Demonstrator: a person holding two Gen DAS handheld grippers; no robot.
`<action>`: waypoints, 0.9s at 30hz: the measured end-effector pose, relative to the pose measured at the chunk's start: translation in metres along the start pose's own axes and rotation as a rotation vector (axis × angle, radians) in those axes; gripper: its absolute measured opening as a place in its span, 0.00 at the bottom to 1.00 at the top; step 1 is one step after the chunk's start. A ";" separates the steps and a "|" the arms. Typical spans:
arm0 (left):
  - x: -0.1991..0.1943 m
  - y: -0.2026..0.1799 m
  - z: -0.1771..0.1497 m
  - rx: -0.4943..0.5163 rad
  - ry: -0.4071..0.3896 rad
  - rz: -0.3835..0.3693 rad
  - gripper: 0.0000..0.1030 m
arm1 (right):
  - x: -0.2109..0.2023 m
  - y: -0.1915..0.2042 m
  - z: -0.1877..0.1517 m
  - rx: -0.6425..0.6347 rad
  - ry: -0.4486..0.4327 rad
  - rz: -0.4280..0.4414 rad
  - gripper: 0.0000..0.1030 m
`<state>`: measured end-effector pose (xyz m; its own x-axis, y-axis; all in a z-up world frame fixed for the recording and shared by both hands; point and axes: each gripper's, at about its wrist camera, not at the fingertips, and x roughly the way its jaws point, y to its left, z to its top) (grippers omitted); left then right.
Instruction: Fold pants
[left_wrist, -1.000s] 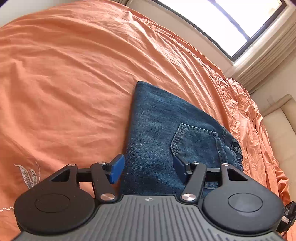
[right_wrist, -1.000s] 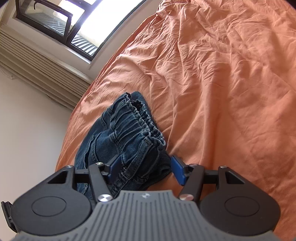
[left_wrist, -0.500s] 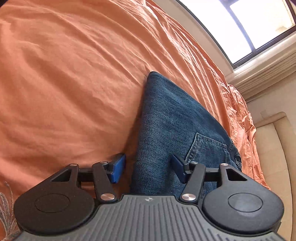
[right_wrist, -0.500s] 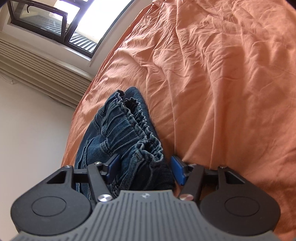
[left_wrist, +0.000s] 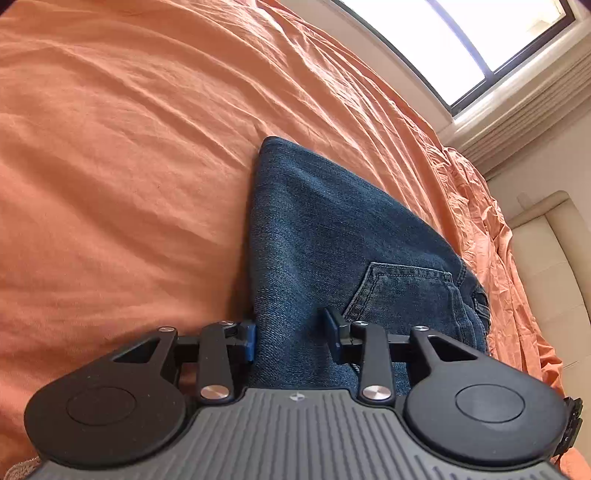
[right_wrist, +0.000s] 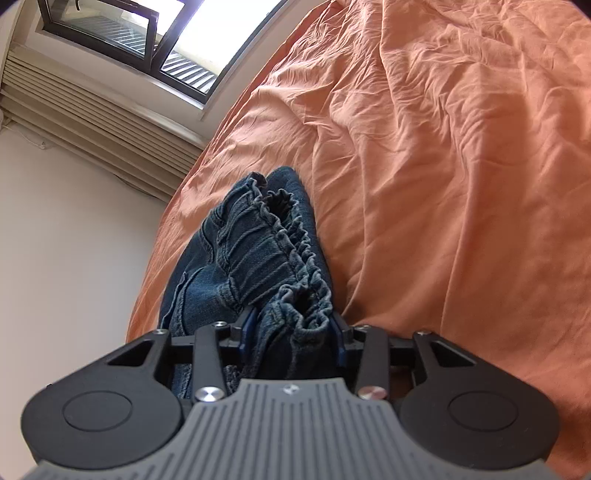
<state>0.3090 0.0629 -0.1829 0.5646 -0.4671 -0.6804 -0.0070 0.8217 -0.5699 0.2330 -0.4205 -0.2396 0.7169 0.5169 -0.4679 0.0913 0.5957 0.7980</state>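
Folded dark blue denim pants (left_wrist: 332, 221) lie on an orange bedsheet (left_wrist: 129, 166), back pocket (left_wrist: 402, 291) facing up. In the left wrist view my left gripper (left_wrist: 291, 336) straddles the pants' near folded edge. Its jaws are closing, and the blue pads touch the denim on both sides. In the right wrist view the gathered elastic waistband (right_wrist: 258, 251) runs away from me. My right gripper (right_wrist: 291, 328) has its jaws closing on the near end of that waistband, with bunched denim filling the gap between the pads.
The orange sheet (right_wrist: 461, 184) spreads wide to the right of the pants in the right wrist view. A window (right_wrist: 177, 44) and a ribbed wall unit (right_wrist: 92, 122) stand beyond the bed. A cream padded headboard (left_wrist: 546, 266) borders the bed at the right of the left wrist view.
Both grippers moved in lower over the pants and narrowed from wide open until their pads meet the denim. The waistband end now bunches between the right pads.
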 end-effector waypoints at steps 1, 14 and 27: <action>-0.001 -0.001 0.000 0.013 -0.003 0.000 0.27 | 0.000 0.002 0.000 -0.020 -0.001 0.000 0.30; -0.020 -0.014 0.001 0.070 -0.041 0.020 0.06 | -0.024 0.047 0.010 -0.121 -0.038 0.021 0.21; -0.084 -0.021 0.007 0.035 -0.081 -0.057 0.06 | -0.058 0.120 -0.004 -0.192 0.022 0.007 0.20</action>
<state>0.2673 0.0868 -0.1105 0.6283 -0.4869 -0.6068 0.0553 0.8059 -0.5895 0.1998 -0.3765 -0.1188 0.7013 0.5334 -0.4730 -0.0482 0.6974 0.7150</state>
